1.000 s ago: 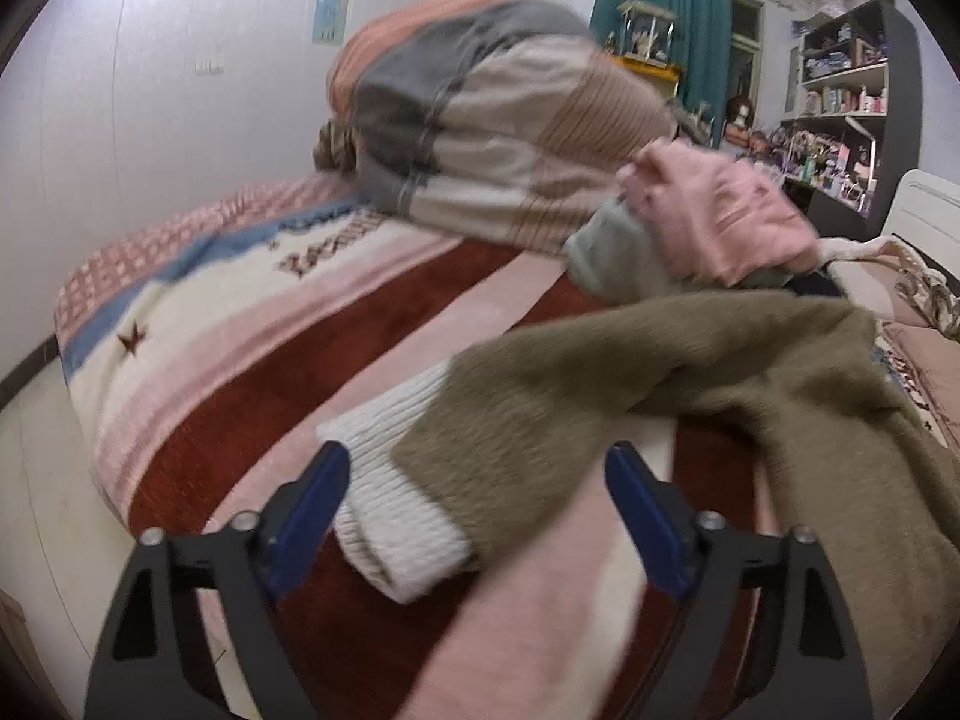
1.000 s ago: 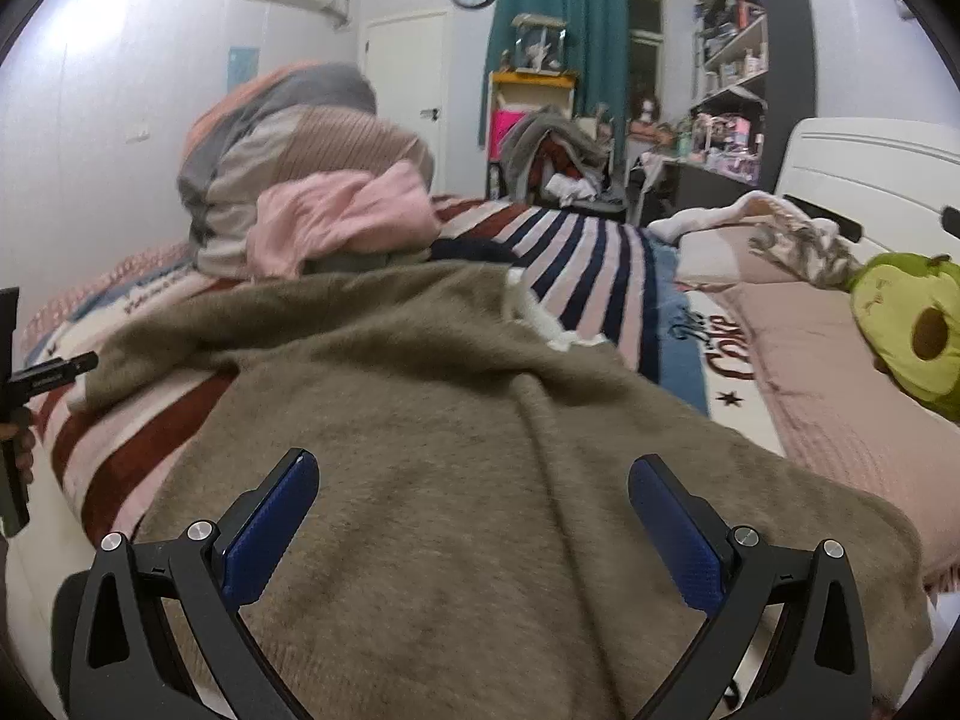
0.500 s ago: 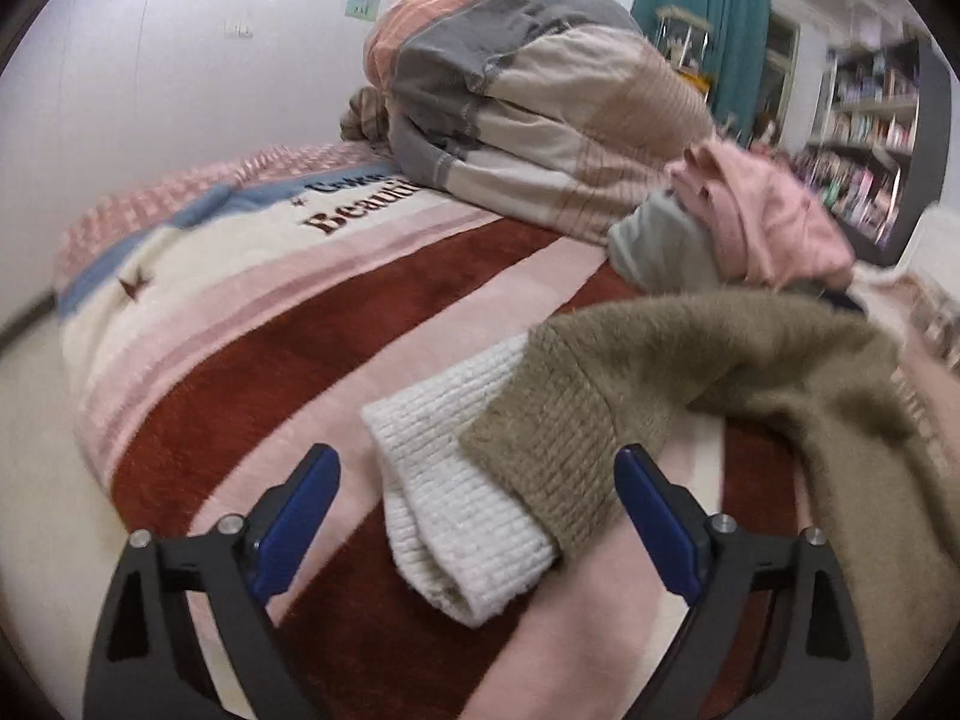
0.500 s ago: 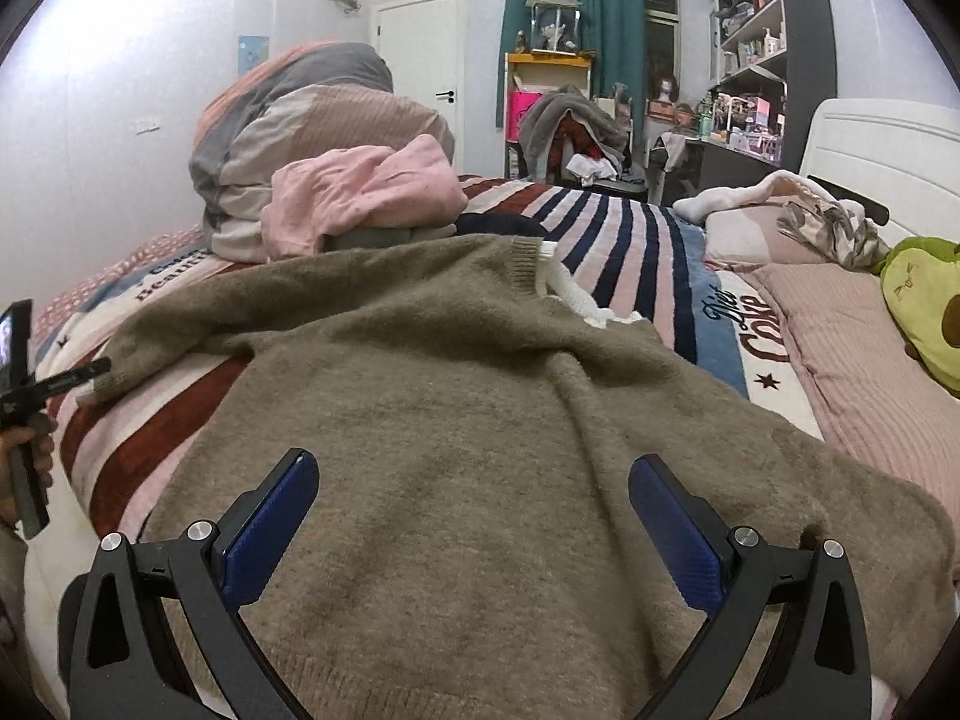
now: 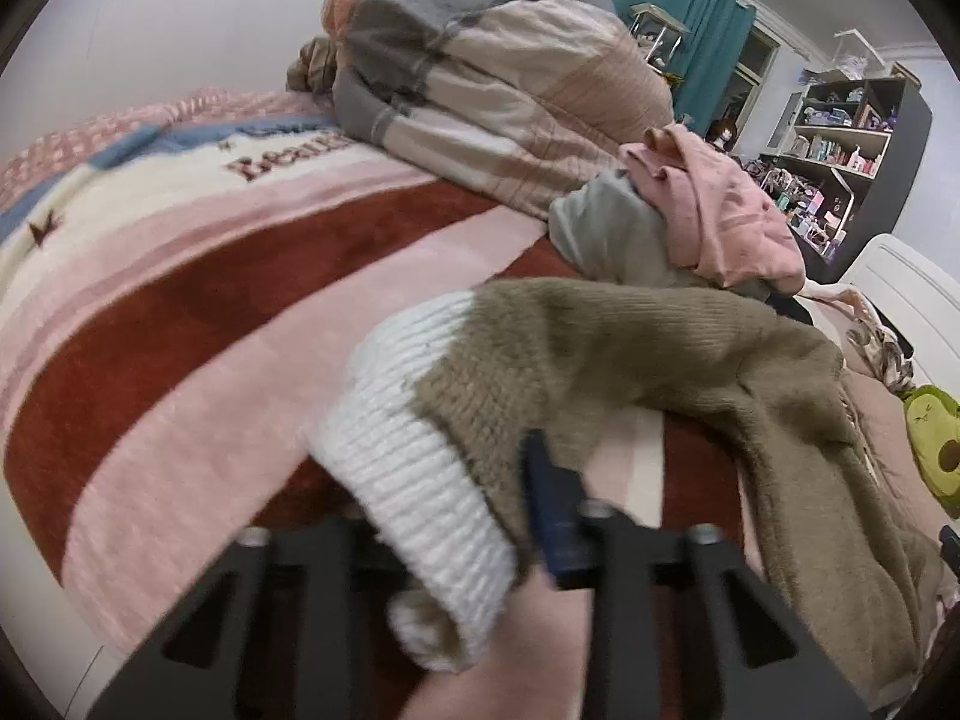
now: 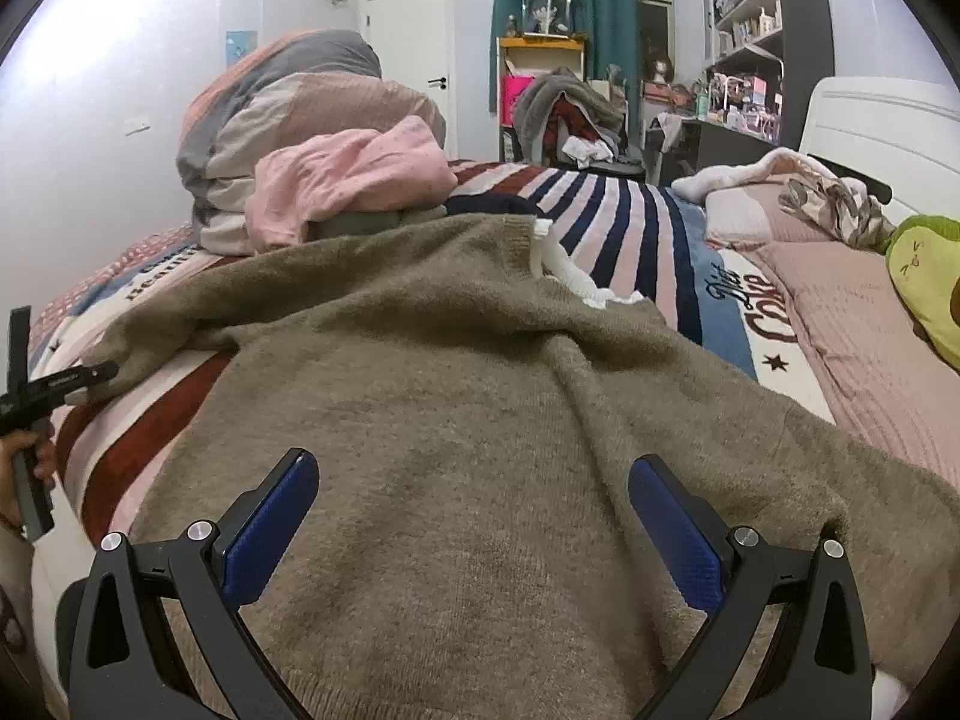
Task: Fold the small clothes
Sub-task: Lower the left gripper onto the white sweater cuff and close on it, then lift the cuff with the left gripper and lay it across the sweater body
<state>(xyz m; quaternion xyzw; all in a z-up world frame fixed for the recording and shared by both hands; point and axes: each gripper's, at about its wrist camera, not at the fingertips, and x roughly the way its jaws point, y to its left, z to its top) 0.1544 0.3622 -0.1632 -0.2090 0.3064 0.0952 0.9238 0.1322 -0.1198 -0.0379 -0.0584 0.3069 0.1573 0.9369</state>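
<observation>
Your left gripper point(image 5: 480, 516) has just been closing and now clamps the white ribbed cuff point(image 5: 414, 468) of the brown sweater point(image 6: 480, 420); only the left wrist view shows this pinch. Your right gripper point(image 6: 474, 516) hangs with its jaws wide apart over the sweater body, which spreads on the striped blanket point(image 5: 180, 312) below it. The right wrist view alone shows the collar beyond the fingers. Further ahead lie a pink garment point(image 6: 348, 180) and a folded quilt point(image 5: 480, 78).
</observation>
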